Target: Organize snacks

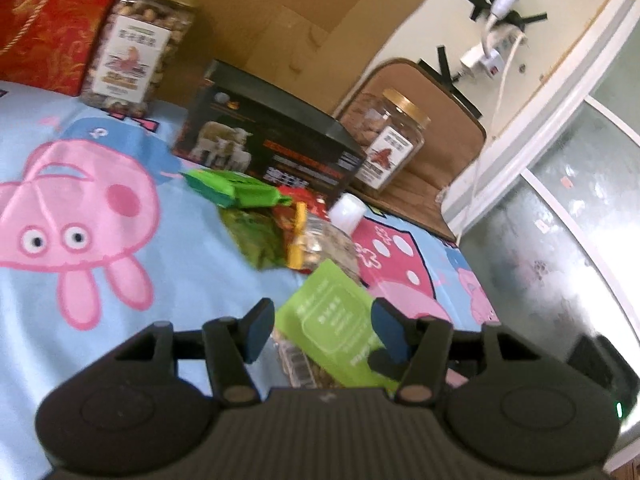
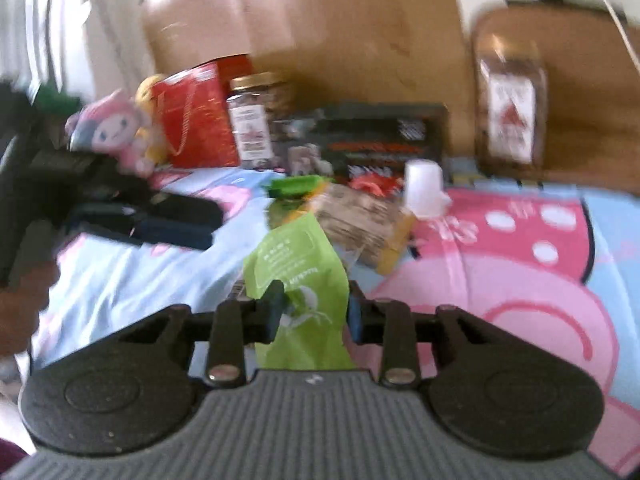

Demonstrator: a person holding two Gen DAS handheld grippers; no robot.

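Right claw (image 2: 314, 306) clamped on lime-green snack pouch (image 2: 298, 280), at six o'clock of snack pile (image 2: 356, 216). Left claw (image 1: 322, 330) parted, empty. Risk: thin film slipping; pouch snagging clear nut packet (image 2: 356, 220) beside.

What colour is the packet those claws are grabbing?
Light green, with white print. The packet shows best in the left wrist view.

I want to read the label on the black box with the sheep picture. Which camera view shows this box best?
The left wrist view shows the black box best: it is close and fairly sharp, with the sheep picture and the orange lettering visible. In the right wrist view the same box is farther away and blurred; the small packets partly hide its lower edge, and its print cannot be read.
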